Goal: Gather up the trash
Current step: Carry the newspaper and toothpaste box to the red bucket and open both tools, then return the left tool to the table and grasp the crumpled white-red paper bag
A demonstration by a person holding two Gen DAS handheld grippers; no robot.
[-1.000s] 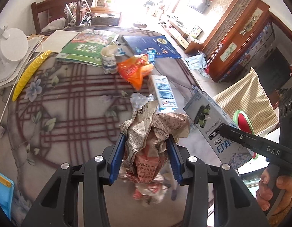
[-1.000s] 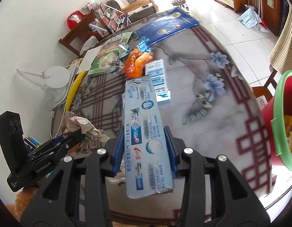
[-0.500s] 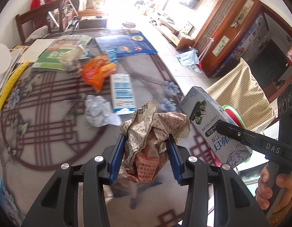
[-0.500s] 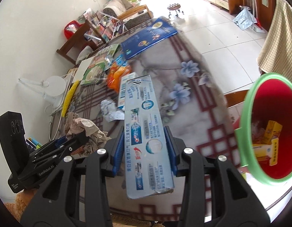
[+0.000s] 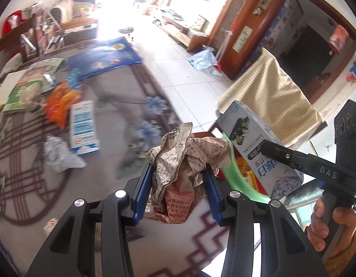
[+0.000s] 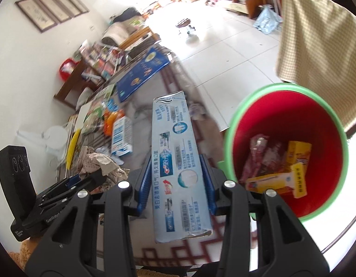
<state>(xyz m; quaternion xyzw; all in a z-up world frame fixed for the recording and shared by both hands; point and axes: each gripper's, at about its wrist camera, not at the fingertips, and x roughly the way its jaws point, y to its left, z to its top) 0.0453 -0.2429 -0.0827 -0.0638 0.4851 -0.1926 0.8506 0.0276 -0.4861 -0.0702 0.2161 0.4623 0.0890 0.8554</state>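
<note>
Two grippers near the red bin [image 6: 265, 106], left gripper [image 5: 178, 194] clamped crumpled newspaper [image 5: 184, 161], right gripper [image 6: 175, 182] clamped toothpaste box [image 6: 178, 157].

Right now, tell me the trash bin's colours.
Red bin with a green rim; the right wrist view shows it best.

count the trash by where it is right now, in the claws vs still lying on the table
Held in a claw: 2 (crumpled newspaper wad in the left claw, toothpaste box in the right claw)
Loose on the table: 3 (orange snack bag, blue-and-white carton, crumpled white wrapper)
Total: 5
</note>
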